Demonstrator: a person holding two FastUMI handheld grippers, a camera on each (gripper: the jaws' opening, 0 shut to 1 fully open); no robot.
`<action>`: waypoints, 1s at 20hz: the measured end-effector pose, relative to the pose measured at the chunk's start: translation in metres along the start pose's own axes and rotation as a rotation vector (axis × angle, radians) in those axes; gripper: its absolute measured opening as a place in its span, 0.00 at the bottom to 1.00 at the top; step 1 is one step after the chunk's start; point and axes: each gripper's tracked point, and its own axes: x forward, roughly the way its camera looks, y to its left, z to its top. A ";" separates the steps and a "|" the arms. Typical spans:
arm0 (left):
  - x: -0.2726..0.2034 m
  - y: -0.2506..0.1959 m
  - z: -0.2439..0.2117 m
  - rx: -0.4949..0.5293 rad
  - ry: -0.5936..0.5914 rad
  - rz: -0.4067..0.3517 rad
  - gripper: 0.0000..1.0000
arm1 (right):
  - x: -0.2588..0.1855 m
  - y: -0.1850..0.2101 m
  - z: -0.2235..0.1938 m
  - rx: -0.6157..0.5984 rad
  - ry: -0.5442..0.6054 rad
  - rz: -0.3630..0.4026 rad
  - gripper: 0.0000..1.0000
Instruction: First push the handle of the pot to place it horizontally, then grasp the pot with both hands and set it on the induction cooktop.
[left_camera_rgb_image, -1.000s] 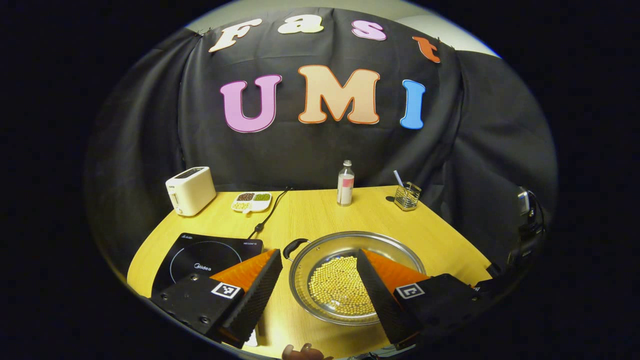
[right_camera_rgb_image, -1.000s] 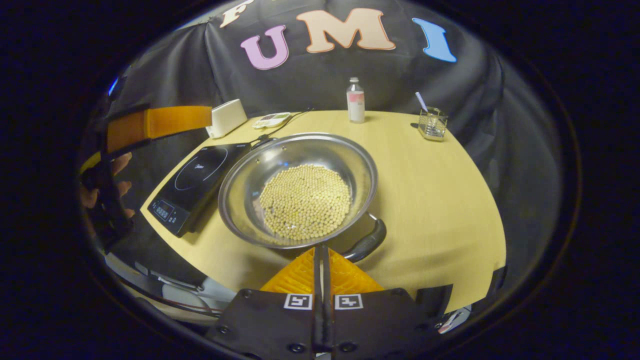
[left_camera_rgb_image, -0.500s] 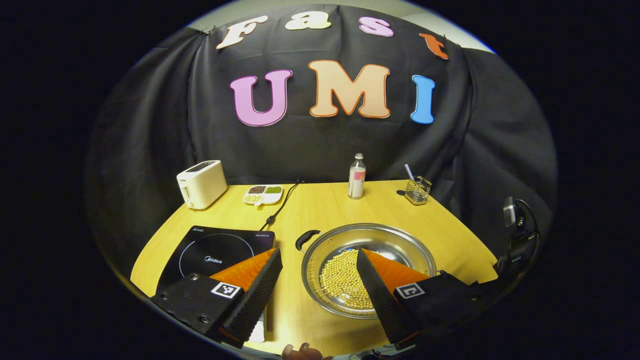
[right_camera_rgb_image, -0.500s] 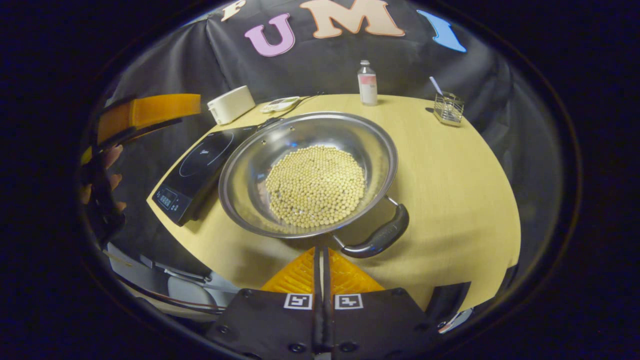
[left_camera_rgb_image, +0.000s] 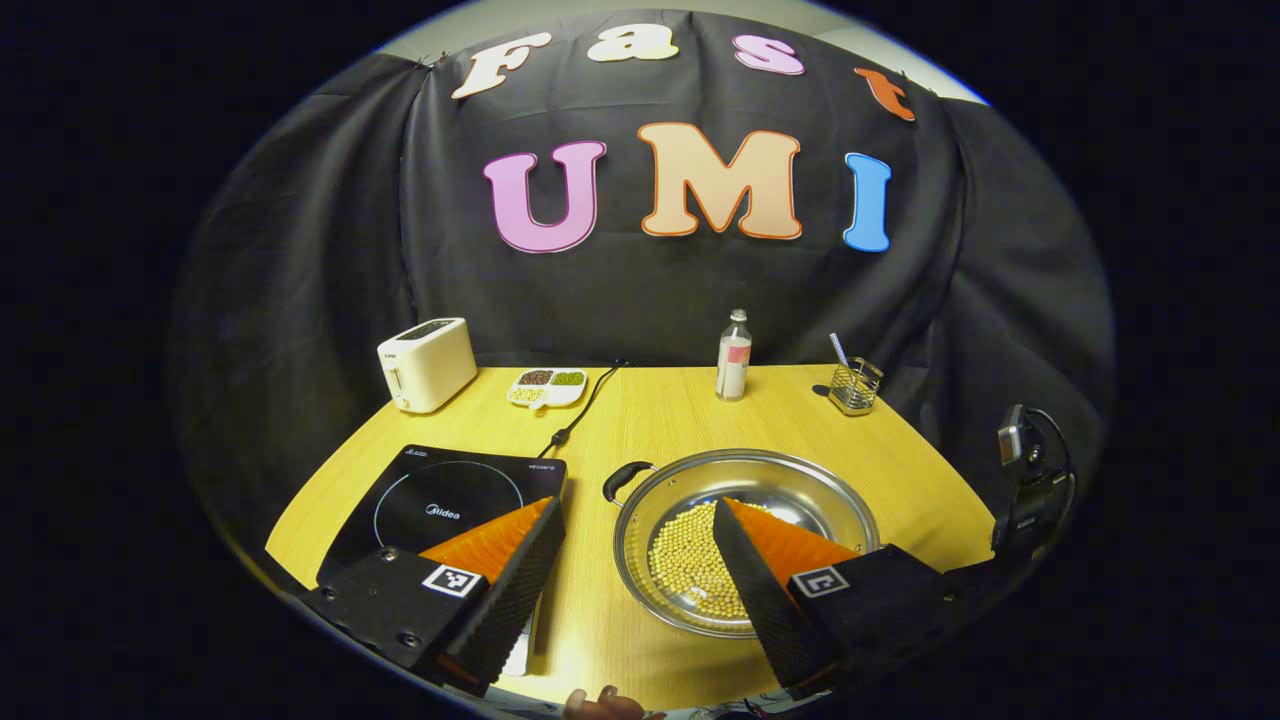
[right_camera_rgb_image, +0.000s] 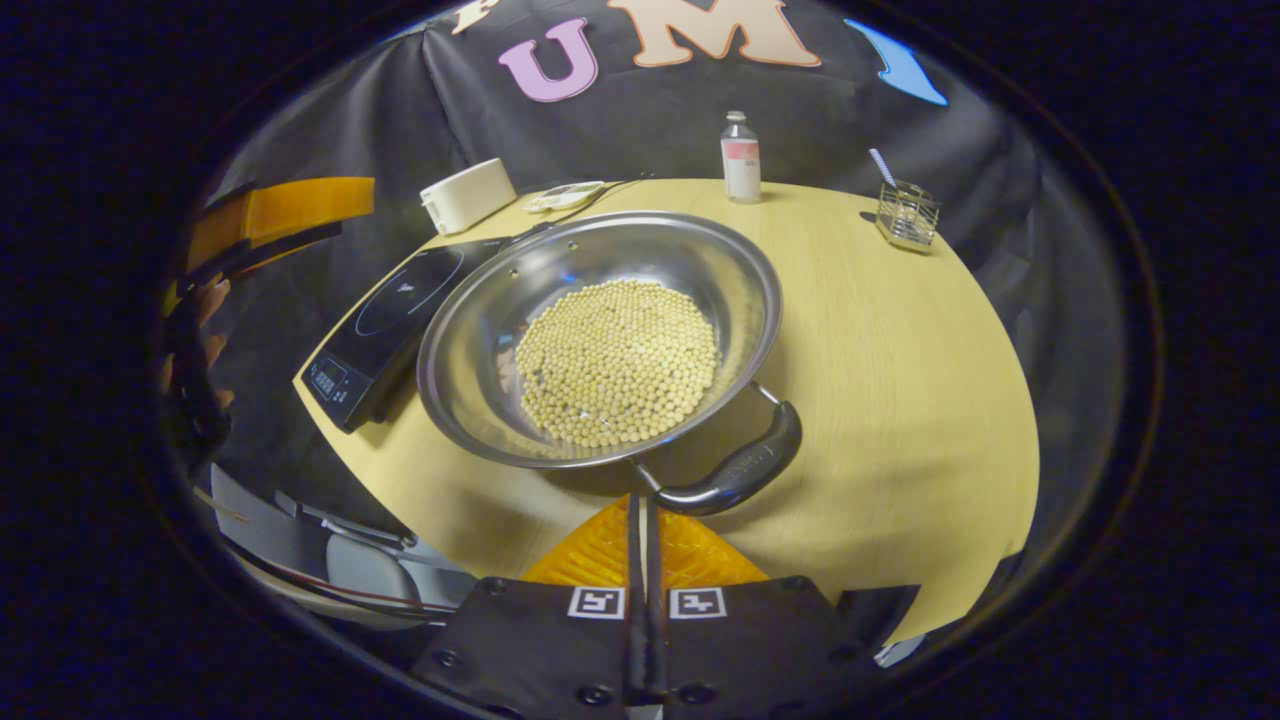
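Pot (right_camera_rgb_image: 600, 340): steel, part-filled with pale beans, standing on the bench (right_camera_rgb_image: 900, 330) just right of the induction cooktop (right_camera_rgb_image: 385, 325); not yet on it.
Near handle (right_camera_rgb_image: 735, 475): black loop on the pot's rim, lying skewed to the right of the right tongs (right_camera_rgb_image: 640, 510), just ahead of their tips; contact cannot be confirmed.
Far handle (left_camera_rgb_image: 625, 478): points toward the cooktop's back corner, so the handle line runs diagonally, judged not yet horizontal.
Right tongs: pressed together, holding nothing; a closed tip suits pushing, not grasping.
Left tongs (left_camera_rgb_image: 640, 525): spread wide and empty, held above the bench edge with one finger over the cooktop (left_camera_rgb_image: 450, 500) and the other over the pot (left_camera_rgb_image: 745, 535), judged waiting for the two-handed lift.
Step in hand: handle push, judged unfinished.
Risk: loose beans may shift if the pot tilts.
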 end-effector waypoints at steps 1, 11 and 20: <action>0.000 -0.001 -0.002 -0.003 0.003 0.005 0.97 | 0.000 -0.004 0.001 -0.005 0.001 -0.005 0.00; 0.001 0.003 0.005 -0.008 0.005 0.066 0.97 | 0.012 -0.037 0.021 -0.038 0.002 -0.014 0.02; 0.001 0.008 -0.003 -0.037 0.031 0.102 0.97 | 0.026 -0.065 0.043 -0.048 -0.011 -0.038 0.02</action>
